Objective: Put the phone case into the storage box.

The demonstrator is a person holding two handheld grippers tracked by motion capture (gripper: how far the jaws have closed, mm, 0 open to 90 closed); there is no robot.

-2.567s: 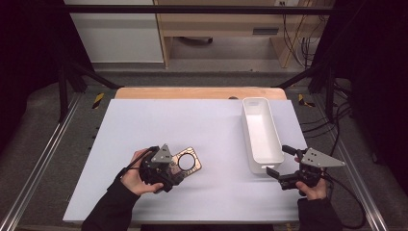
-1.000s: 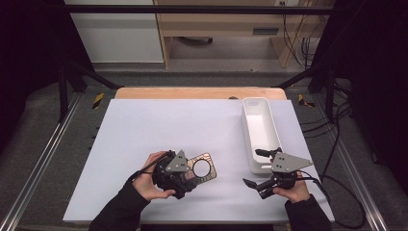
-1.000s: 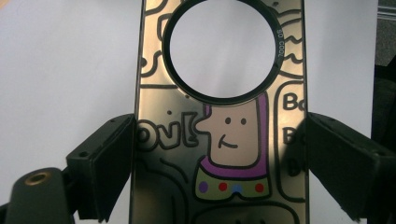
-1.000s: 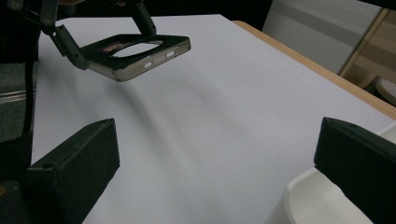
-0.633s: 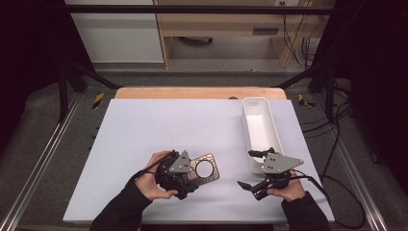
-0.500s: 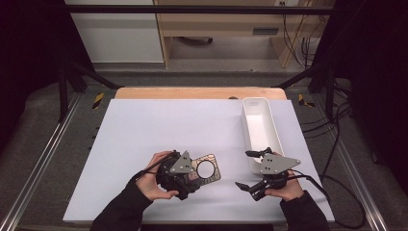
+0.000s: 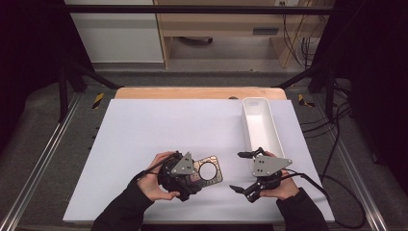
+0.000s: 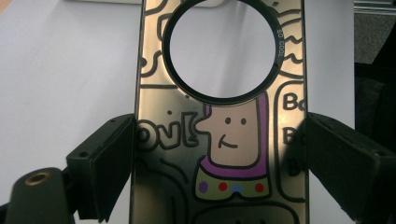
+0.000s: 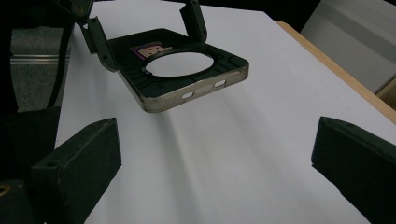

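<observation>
Your left gripper clamps the phone case by its long edges, lifted above the white table, so your right gripper, jaws wide and empty, can approach its free end

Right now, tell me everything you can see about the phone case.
The phone case is a flat, glossy, dark panel with a metallic-looking rim, a large round hole near one end and small slots along one edge. Black-lined cartoon doodles cover it, including a face above a purple collar with coloured dots. The left gripper clamps its long sides and holds it raised, roughly level, over the white table. The right gripper is apart from it.
</observation>
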